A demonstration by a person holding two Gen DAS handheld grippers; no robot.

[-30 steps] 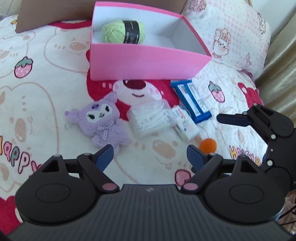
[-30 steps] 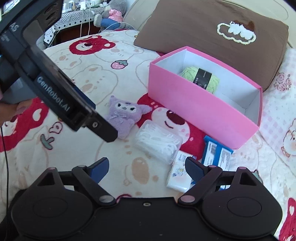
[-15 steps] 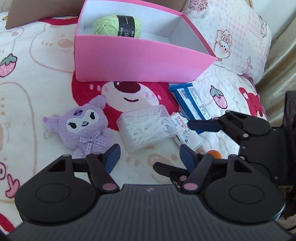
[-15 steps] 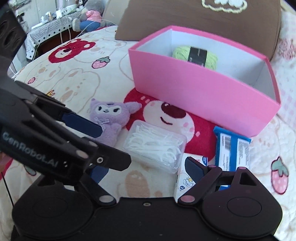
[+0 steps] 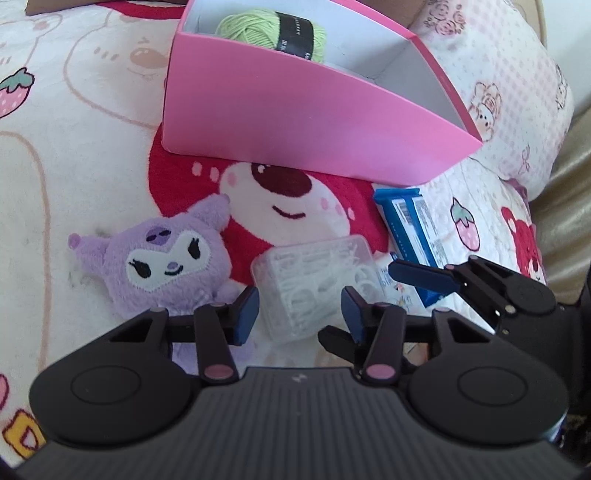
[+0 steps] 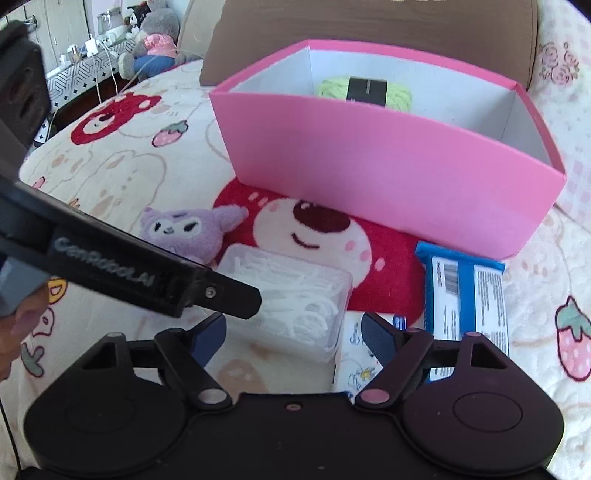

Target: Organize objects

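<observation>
- Closing over the clear plastic box of floss picks [image 5: 314,280], the left gripper [image 5: 299,310] has its two blue pads on either side of the box's near end; a sliver of gap shows at each side, so the pads do not yet press on it.
- The right gripper [image 6: 293,338] hangs low over the same spot, its jaws narrowing but not yet gripping anything; the near right corner of the floss box and the left edge of a small white printed packet [image 6: 352,354] lie between them.
- In the left wrist view, the right gripper's upper finger [image 5: 424,277] reaches in from the right, over the white packet and the lower end of the blue packet [image 5: 413,236].
- The floss box lies on the bear-print blanket [image 5: 74,147], just right of the purple plush toy [image 5: 166,258] and left of the white packet.
- Behind them stands the pink box [image 6: 369,162], open at the top, with a ball of light green yarn [image 6: 365,92] inside against its far wall.
- A brown cushion [image 6: 369,26] stands behind the pink box.
- Part of a hand [image 6: 18,325] shows at the left edge of the right wrist view.
</observation>
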